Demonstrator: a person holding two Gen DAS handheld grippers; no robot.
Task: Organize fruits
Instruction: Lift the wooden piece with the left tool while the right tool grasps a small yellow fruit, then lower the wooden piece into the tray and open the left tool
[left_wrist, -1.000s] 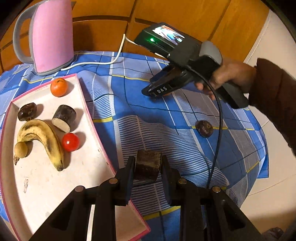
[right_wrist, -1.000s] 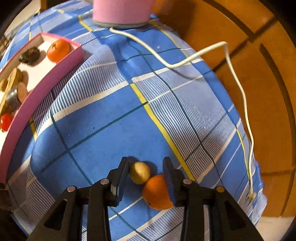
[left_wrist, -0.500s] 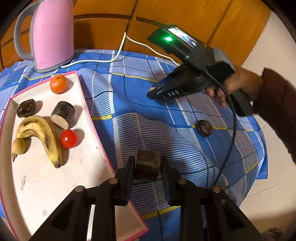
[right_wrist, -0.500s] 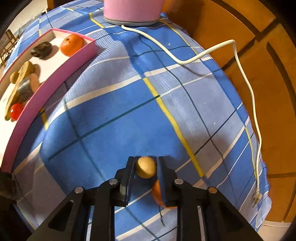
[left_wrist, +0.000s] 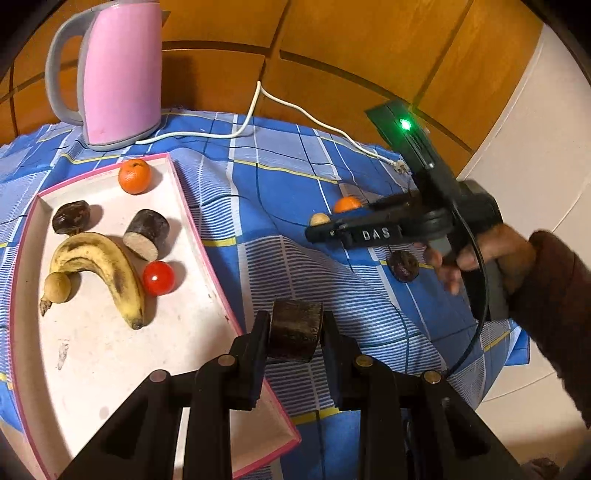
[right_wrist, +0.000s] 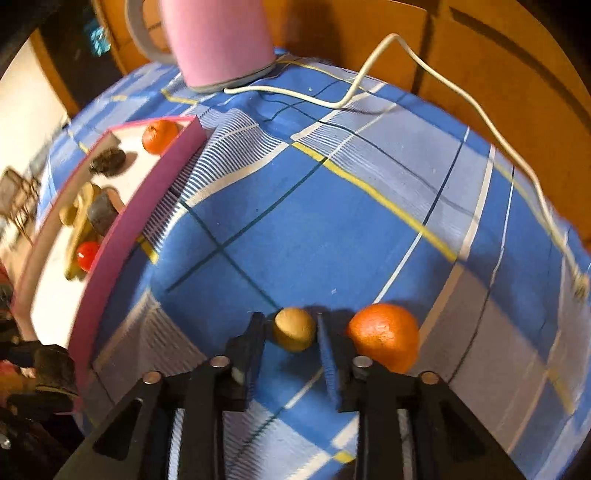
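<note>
Left wrist view: the surface (left_wrist: 295, 236), covered in a blue checked cloth, fills the middle of the frame. A pink-rimmed white tray (left_wrist: 207, 236) takes up the left half. A pink kettle (left_wrist: 118, 74) stands at upper left behind the tray, its white cord (left_wrist: 280, 103) trailing right across the cloth.

In the tray: a spotted banana (left_wrist: 107, 269) at centre left; a dark cut piece with a pale face (left_wrist: 147, 236) just above its curve; an orange (left_wrist: 135, 176) in the upper corner; a dark wrinkled fruit (left_wrist: 71, 222) at the left wall; a red tomato (left_wrist: 158, 277) beside the banana; a small tan fruit (left_wrist: 58, 287) at the banana's stem end.

The left claw (left_wrist: 295, 332), at lower centre, is clamped on a dark cylindrical chunk (left_wrist: 295, 328), held over the tray's right rim. A second dark wrinkled fruit (left_wrist: 404, 266) lies on the cloth at right, below the right tool, which a hand (left_wrist: 487, 254) holds.

Right wrist view: the right claw (right_wrist: 291, 332) sits at lower centre. Its jaws have just been opening, and a small tan round fruit (right_wrist: 294, 328) sits between them; whether the pads press on it cannot be told. A second orange (right_wrist: 384, 338) rests on the cloth just outside the right-hand finger.
</note>
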